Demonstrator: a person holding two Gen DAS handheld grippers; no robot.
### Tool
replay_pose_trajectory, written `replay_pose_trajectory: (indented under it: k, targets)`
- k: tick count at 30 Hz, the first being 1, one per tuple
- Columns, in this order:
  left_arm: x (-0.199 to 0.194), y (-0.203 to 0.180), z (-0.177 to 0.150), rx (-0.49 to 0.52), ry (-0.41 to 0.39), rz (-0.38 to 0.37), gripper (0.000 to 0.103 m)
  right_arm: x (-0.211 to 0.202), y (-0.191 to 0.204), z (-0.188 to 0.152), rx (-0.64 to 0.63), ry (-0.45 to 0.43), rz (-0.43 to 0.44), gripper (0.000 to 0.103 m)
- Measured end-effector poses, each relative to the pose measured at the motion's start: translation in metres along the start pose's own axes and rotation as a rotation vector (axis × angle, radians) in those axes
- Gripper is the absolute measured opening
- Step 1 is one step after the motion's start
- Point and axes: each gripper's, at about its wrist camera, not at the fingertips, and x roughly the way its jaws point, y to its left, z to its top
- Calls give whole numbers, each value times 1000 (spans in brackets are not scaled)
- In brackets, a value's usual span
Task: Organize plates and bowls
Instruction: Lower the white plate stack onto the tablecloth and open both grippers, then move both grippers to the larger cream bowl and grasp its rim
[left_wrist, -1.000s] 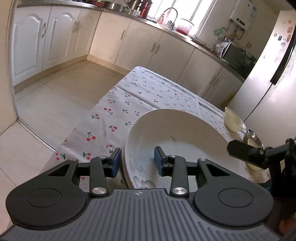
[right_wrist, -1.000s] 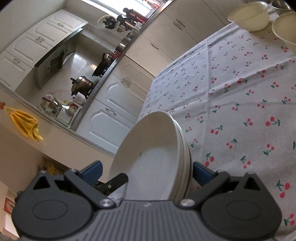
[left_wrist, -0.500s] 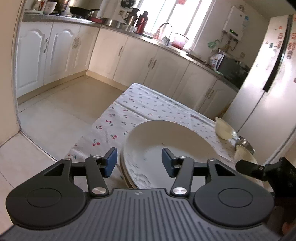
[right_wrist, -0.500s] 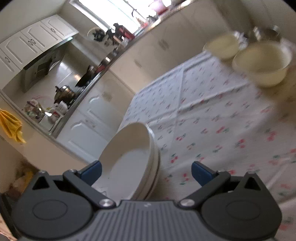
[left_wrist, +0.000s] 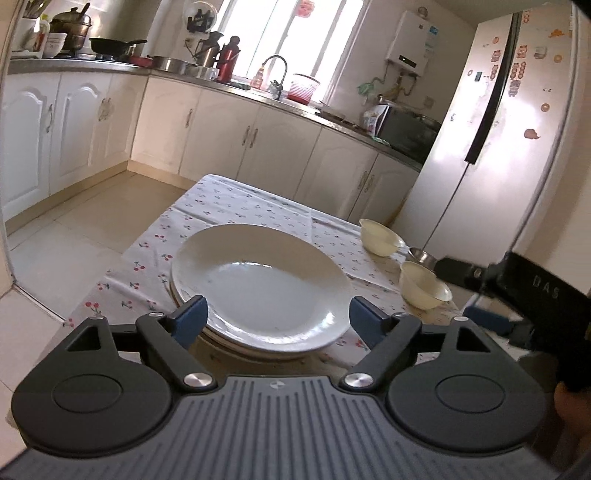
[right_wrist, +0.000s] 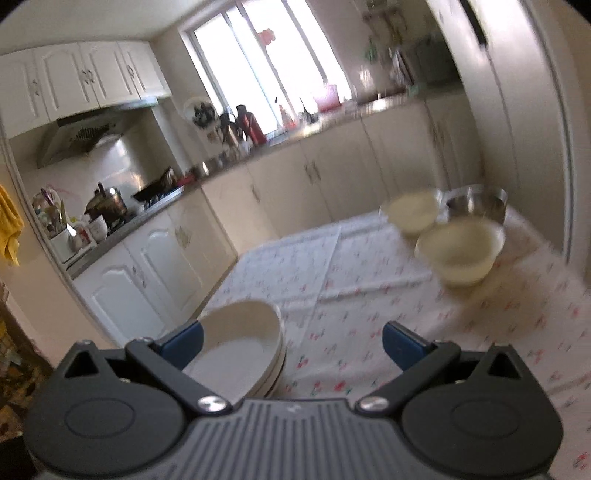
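Note:
A stack of white plates (left_wrist: 258, 284) lies flat on the cherry-print tablecloth (left_wrist: 229, 206). My left gripper (left_wrist: 277, 319) hovers at the stack's near edge, its jaws opening wide with nothing pressed between the pads. The right wrist view shows the same stack (right_wrist: 243, 347) at lower left, and my right gripper (right_wrist: 291, 341) stands open above the cloth beside it, holding nothing. Two cream bowls (left_wrist: 380, 236) (left_wrist: 424, 290) and a steel bowl (left_wrist: 423, 254) sit at the far right of the table. The right gripper's body (left_wrist: 517, 288) shows at the right of the left view.
White cabinets (left_wrist: 258, 144) and a worktop with pots, flasks and a sink run behind the table. A tall fridge (left_wrist: 498, 147) stands to the right. Tiled floor (left_wrist: 74, 221) lies left of the table edge. The right view is blurred by motion.
Both grippers have drawn back and risen from the plates. The left jaws, earlier straddling the rim, have spread wide. The right gripper has swung level, so the bowls now sit ahead of it.

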Motion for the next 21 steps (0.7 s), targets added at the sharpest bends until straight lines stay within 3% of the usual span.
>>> replay_pose_trajectory:
  k: [9, 21]
  targets:
    - [5, -16, -4, 27, 23, -25, 103, -17, -24, 3, 17, -95, -13, 102]
    - [26, -47, -3, 151, 84, -20, 103, -21, -94, -11, 201, -93, -47, 102]
